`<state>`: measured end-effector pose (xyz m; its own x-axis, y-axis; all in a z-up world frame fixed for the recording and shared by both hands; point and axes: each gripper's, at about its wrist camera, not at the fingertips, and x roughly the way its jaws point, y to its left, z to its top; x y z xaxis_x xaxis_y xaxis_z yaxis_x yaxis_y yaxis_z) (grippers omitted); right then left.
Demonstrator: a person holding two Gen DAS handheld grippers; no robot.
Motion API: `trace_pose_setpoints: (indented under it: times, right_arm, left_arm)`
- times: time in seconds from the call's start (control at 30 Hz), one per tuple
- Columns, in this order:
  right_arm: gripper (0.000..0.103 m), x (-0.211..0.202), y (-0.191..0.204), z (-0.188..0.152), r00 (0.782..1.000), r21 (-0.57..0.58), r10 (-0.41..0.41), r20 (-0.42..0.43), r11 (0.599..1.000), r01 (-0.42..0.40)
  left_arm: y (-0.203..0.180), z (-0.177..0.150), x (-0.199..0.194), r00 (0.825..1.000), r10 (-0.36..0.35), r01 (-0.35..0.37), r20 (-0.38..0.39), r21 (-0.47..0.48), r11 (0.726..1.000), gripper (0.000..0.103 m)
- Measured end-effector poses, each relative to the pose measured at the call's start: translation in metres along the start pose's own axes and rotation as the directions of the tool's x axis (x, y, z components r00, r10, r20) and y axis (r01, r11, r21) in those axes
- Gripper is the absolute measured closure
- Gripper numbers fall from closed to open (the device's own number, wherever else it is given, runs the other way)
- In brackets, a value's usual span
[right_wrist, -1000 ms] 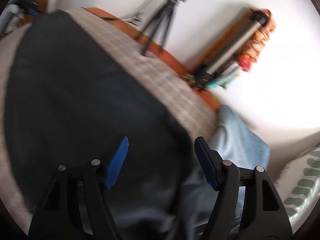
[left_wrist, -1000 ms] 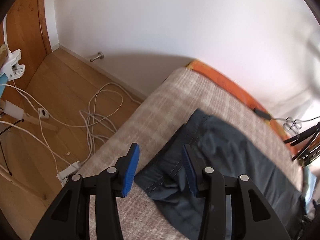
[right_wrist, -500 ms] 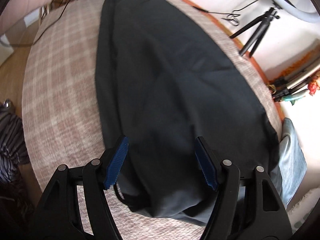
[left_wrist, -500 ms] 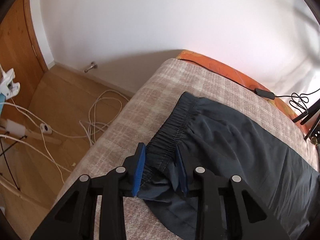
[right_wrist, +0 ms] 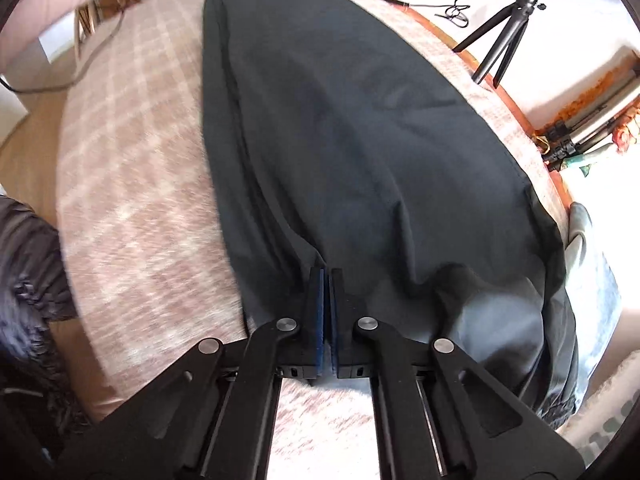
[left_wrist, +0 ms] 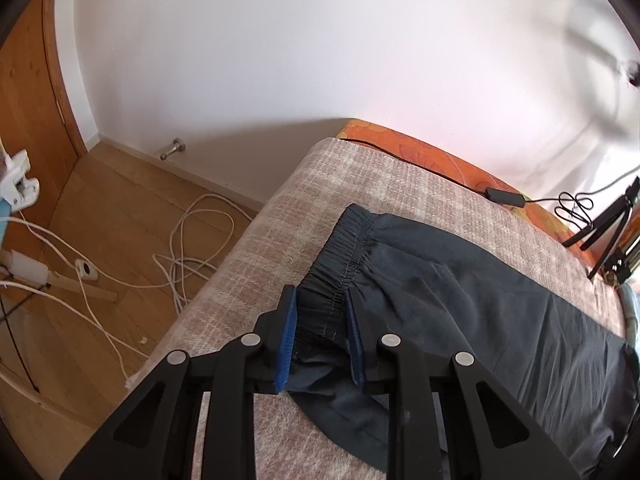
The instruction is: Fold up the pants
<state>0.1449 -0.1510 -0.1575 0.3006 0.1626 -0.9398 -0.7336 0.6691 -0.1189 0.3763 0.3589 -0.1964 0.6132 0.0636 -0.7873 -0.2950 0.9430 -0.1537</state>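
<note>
Dark grey pants (left_wrist: 480,300) lie lengthwise on a bed under a beige checked blanket (left_wrist: 360,184). My left gripper (left_wrist: 320,296) is at the near corner of the elastic waistband (left_wrist: 344,256); its jaws are closing, and the bunched waistband fills the gap between the blue pads. In the right wrist view the pants (right_wrist: 340,120) stretch away across the blanket (right_wrist: 132,160). My right gripper (right_wrist: 325,274) is shut at the leg end, with a pinch of the dark fabric gathered into folds at its tips.
White cables (left_wrist: 192,248) lie on the wooden floor left of the bed, near a wooden door (left_wrist: 28,100). A black adapter (left_wrist: 504,198) rests on the orange bed edge. A tripod (right_wrist: 504,28) stands behind the bed. Light blue cloth (right_wrist: 592,280) lies beyond the leg end.
The left jaws have narrowed from wide apart onto the waistband. The right gripper swung over the pants toward the leg end, and its jaws went from wide open to shut on the fabric.
</note>
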Motion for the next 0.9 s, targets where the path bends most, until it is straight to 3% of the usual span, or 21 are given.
trace_pose_setpoints:
  times: [0.17, 0.37, 0.47, 0.5, 0.53, 0.57, 0.6, 0.63, 0.77, 0.9]
  right_arm:
    - [0.101, -0.028, 0.001, -0.016, 0.999, 0.041, 0.006, 0.032, 0.999, -0.007]
    - [0.099, -0.013, -0.016, -0.022, 0.999, 0.134, 0.041, 0.017, 0.990, -0.043]
    - [0.097, -0.006, -0.014, -0.021, 1.000, 0.113, 0.027, 0.007, 0.993, -0.028]
    - [0.092, 0.000, -0.015, -0.019, 1.000, 0.099, 0.008, -0.002, 0.995, -0.008]
    - [0.080, 0.005, -0.012, -0.018, 1.000, 0.081, -0.016, -0.013, 0.997, 0.017]
    - [0.079, 0.009, -0.009, -0.019, 0.999, 0.062, -0.036, -0.015, 0.997, 0.037]
    - [0.080, 0.012, -0.006, -0.020, 0.999, 0.046, -0.043, -0.020, 0.998, 0.044]
    - [0.100, 0.016, -0.004, -0.020, 0.999, 0.042, -0.037, -0.035, 0.998, 0.039]
    - [0.101, -0.005, -0.001, -0.028, 0.996, 0.060, 0.086, -0.006, 0.995, -0.085]
    - [0.101, -0.012, -0.002, -0.036, 0.993, 0.099, 0.118, 0.002, 0.988, -0.118]
  left_arm:
    - [0.005, -0.007, -0.012, 1.000, 0.012, -0.012, 0.009, 0.005, 1.000, 0.082]
    - [0.022, -0.019, -0.001, 0.999, 0.023, -0.024, -0.032, -0.032, 0.999, 0.082]
    - [0.020, -0.022, 0.002, 0.999, 0.027, -0.028, -0.039, -0.027, 0.999, 0.082]
    - [0.019, -0.022, 0.002, 0.999, 0.028, -0.029, -0.041, -0.020, 0.999, 0.082]
    - [0.018, -0.022, 0.002, 0.999, 0.031, -0.031, -0.039, -0.018, 0.999, 0.082]
    - [0.019, -0.022, 0.002, 0.999, 0.030, -0.031, -0.038, -0.020, 0.999, 0.082]
    - [0.019, -0.022, 0.002, 0.999, 0.028, -0.029, -0.038, -0.023, 0.999, 0.082]
    - [0.020, -0.022, 0.002, 0.999, 0.027, -0.028, -0.038, -0.028, 0.999, 0.082]
    - [0.020, -0.021, 0.001, 0.999, 0.030, -0.031, -0.039, -0.029, 0.999, 0.082]
    - [0.022, -0.020, -0.002, 0.998, 0.057, -0.057, -0.040, -0.009, 0.998, 0.082]
